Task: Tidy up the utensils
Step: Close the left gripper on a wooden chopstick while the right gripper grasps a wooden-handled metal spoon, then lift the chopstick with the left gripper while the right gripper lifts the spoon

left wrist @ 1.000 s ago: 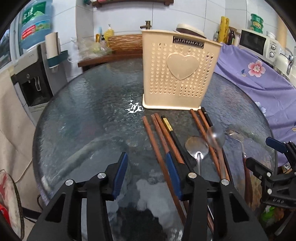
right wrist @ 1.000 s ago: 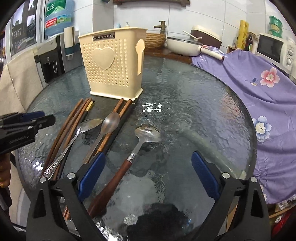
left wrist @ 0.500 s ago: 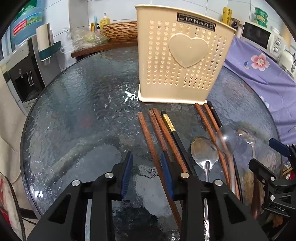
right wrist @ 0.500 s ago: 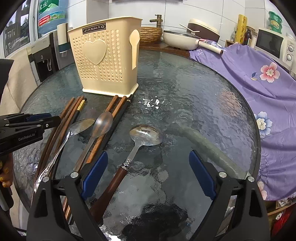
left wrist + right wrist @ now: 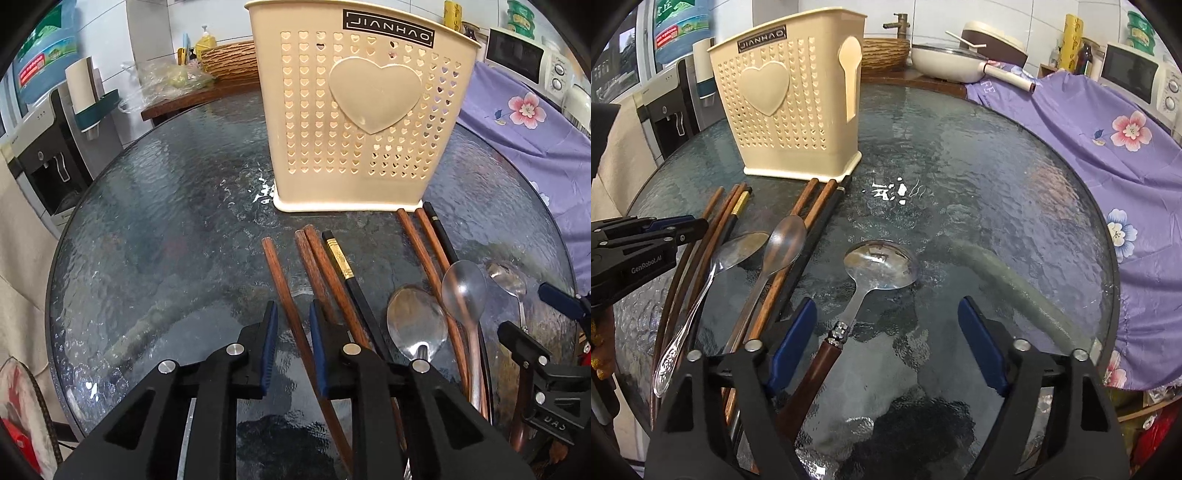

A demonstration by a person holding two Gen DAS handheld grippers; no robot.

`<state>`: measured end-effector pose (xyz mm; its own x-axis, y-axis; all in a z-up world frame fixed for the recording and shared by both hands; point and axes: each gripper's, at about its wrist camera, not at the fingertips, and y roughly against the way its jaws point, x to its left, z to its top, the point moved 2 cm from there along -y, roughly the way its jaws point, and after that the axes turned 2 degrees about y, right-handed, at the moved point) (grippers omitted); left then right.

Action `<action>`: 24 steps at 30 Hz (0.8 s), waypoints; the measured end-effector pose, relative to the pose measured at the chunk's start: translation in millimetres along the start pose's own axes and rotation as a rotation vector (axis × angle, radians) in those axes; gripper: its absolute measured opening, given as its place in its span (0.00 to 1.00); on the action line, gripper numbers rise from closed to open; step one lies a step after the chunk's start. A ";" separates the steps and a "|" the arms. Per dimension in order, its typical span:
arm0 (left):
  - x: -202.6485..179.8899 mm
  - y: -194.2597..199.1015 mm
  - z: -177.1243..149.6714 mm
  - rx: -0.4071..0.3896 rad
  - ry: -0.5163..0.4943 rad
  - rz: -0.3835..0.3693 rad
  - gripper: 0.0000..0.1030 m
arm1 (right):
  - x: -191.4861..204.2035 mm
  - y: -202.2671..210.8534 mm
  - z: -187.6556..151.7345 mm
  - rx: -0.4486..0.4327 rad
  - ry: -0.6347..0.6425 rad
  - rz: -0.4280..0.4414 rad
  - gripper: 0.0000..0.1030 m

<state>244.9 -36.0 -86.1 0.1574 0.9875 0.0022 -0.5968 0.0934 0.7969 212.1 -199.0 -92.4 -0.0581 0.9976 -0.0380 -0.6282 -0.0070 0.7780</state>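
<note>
We tilt our left hand-held gripper (image 5: pixel 292 347) steeply down, jaws closing astride a brown wooden chopstick (image 5: pixel 286 295), not yet pinching; our right hand-held gripper (image 5: pixel 886 345), also tilted, narrows around a wooden-handled steel spoon (image 5: pixel 866 288) on the glass tabletop (image 5: pixel 979 192), still released.

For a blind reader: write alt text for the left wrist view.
The left gripper's fingers are closing around one brown wooden chopstick lying on a round glass table. More chopsticks and metal spoons lie alongside, before a beige perforated utensil holder.

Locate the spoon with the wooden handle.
In the right wrist view the wooden-handled spoon lies on the glass table, bowl toward the cream utensil holder, right of the other two spoons. Its handle runs between the closing right gripper jaws, untouched.
</note>
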 end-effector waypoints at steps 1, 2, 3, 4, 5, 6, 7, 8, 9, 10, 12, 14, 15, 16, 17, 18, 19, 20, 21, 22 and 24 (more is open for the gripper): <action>-0.1 -0.4 0.4 -0.001 0.002 -0.001 0.17 | -0.3 -0.9 0.5 0.000 -0.005 0.007 0.71; -0.1 -0.6 0.4 -0.002 0.005 -0.002 0.17 | -1.1 -2.6 1.5 0.004 -0.012 0.012 0.71; 0.2 -0.9 0.8 -0.004 0.008 -0.003 0.17 | -2.2 -4.3 2.7 0.009 -0.021 0.015 0.71; 0.3 -1.2 1.0 -0.005 0.011 -0.003 0.17 | -2.4 -5.3 4.1 0.012 -0.023 0.013 0.70; -0.2 -1.6 1.3 -0.006 0.009 -0.001 0.17 | -2.0 -7.1 6.3 0.015 -0.022 0.015 0.70; -0.8 -1.8 1.2 -0.007 0.004 0.001 0.17 | -1.8 -9.0 8.4 0.018 -0.020 0.017 0.70; -1.5 -2.3 2.0 -0.006 -0.003 0.004 0.17 | -1.3 -10.5 10.2 0.022 -0.022 0.019 0.70; -3.1 -2.3 1.6 -0.004 -0.006 0.005 0.17 | -1.2 -12.0 12.0 0.025 -0.024 0.022 0.70; -3.8 -2.7 2.0 -0.002 -0.008 0.005 0.17 | -1.2 -13.6 14.0 0.028 -0.026 0.023 0.69; -4.5 -3.3 2.9 -0.001 -0.015 0.003 0.16 | -0.9 -16.3 17.3 0.030 -0.027 0.017 0.68; -4.1 -4.6 4.7 0.000 -0.019 0.001 0.15 | -1.1 -19.7 21.3 0.034 -0.034 0.012 0.66; -4.7 -5.8 6.6 0.005 -0.020 0.000 0.14 | -0.2 -21.8 24.6 0.039 -0.035 0.007 0.62; -5.3 -6.2 7.2 0.007 -0.023 0.000 0.13 | 0.9 -22.7 26.4 0.040 -0.034 0.008 0.60; -6.0 -6.7 8.2 0.008 -0.027 0.003 0.12 | 1.6 -23.2 27.3 0.042 -0.031 0.009 0.57; -5.8 -7.0 8.1 0.009 -0.029 0.004 0.10 | 2.3 -23.4 28.3 0.045 -0.028 0.011 0.54; -6.5 -7.5 8.7 0.009 -0.032 0.005 0.10 | 3.7 -23.6 29.5 0.049 -0.023 0.015 0.52; -6.5 -8.1 9.6 0.011 -0.031 0.007 0.09 | 4.6 -23.8 31.0 0.050 -0.019 0.017 0.48; -6.8 -8.5 9.9 0.011 -0.030 0.007 0.09 | 5.2 -23.8 31.5 0.051 -0.016 0.019 0.47; -6.8 -9.1 10.9 0.012 -0.029 0.006 0.09 | 5.8 -23.9 32.1 0.050 -0.016 0.021 0.47; -6.6 -9.2 10.5 0.012 -0.027 0.005 0.09 | 5.6 -24.2 32.4 0.049 -0.015 0.021 0.47; -7.0 -10.0 11.6 0.013 -0.022 0.005 0.09 | 5.5 -24.3 32.8 0.048 -0.012 0.022 0.47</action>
<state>258.9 -45.4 -87.1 0.1718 0.9849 0.0194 -0.5870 0.0865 0.8050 252.5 -191.0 -90.9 -0.0620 0.9980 -0.0131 -0.5893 -0.0260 0.8075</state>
